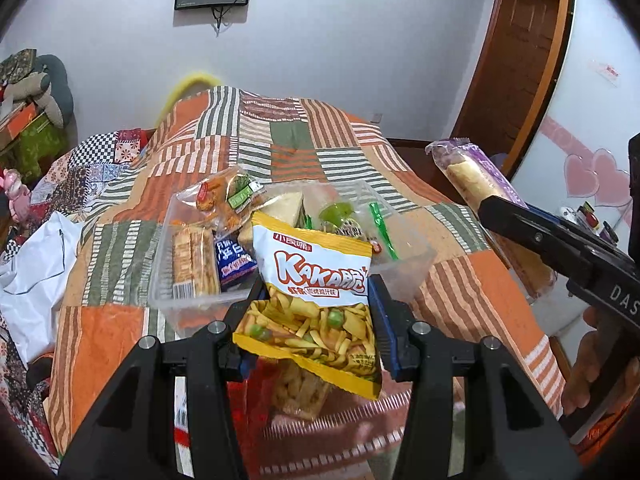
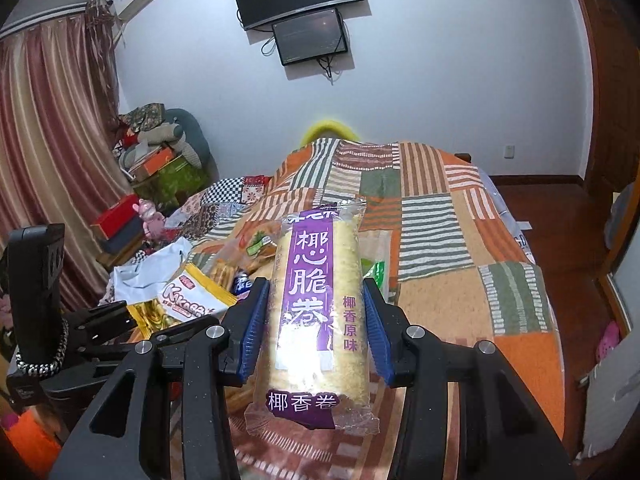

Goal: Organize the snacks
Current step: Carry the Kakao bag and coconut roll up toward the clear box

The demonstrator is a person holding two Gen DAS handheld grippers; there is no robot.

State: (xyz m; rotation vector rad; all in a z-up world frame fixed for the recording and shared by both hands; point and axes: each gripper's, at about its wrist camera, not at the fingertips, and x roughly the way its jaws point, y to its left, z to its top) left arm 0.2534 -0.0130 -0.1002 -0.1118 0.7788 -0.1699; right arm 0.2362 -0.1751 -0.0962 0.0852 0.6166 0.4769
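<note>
My left gripper (image 1: 316,300) is shut on a yellow and white KAKA snack bag (image 1: 316,280), held above the near edge of a clear plastic tray (image 1: 404,268) that holds several snack packets. My right gripper (image 2: 316,312) is shut on a long purple coconut roll pack (image 2: 316,300), held upright above the patchwork bedspread (image 2: 460,248). The roll pack also shows in the left wrist view (image 1: 484,188) at the right, with the right gripper (image 1: 492,210) clamped on it. The KAKA bag also shows in the right wrist view (image 2: 192,296) at the left. Another clear snack packet (image 1: 300,388) lies below the KAKA bag.
The tray sits on the bed covered by the orange, green and white patchwork bedspread (image 1: 320,144). A white plastic bag (image 1: 32,268) lies at the bed's left side. Boxes and stuffed toys (image 2: 160,152) pile against the wall at left. A wooden floor (image 2: 560,216) lies to the right.
</note>
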